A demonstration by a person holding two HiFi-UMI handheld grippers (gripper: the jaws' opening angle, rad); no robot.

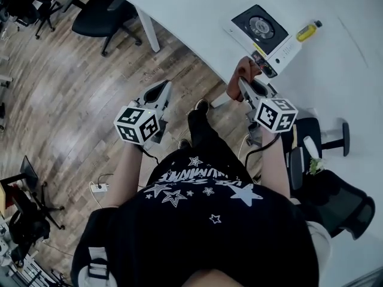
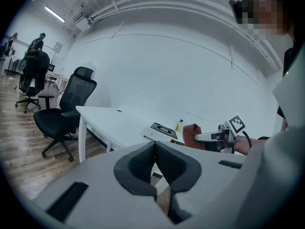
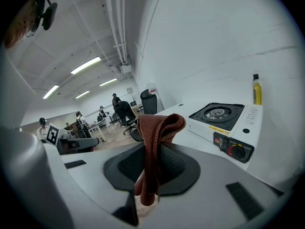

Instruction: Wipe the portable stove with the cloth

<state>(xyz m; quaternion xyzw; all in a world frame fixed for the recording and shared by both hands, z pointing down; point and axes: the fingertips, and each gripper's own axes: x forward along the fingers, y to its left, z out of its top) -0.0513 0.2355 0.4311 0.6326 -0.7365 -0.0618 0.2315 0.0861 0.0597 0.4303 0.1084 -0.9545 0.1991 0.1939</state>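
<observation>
Rust-brown cloth (image 3: pixel 159 128) tight in the right gripper (image 3: pixel 151 173) jaws, fold clearest in its own view; left gripper (image 2: pixel 156 151) jaws together, empty

White portable stove (image 1: pixel 263 36) lies flat; folded rust-brown cloth (image 3: pixel 155 142) hangs in right claw (image 3: pixel 151 168).

Wood-plank floor (image 1: pixel 66 94), white worktop (image 1: pixel 197 17) on white legs, black office chairs (image 1: pixel 99 17) just beside it. Plain white wall (image 2: pixel 167 66) behind. Fluorescent strip lights (image 3: pixel 86 65) and exposed pipes (image 3: pixel 113 23) on the ceiling, more desks and chairs further back.
</observation>
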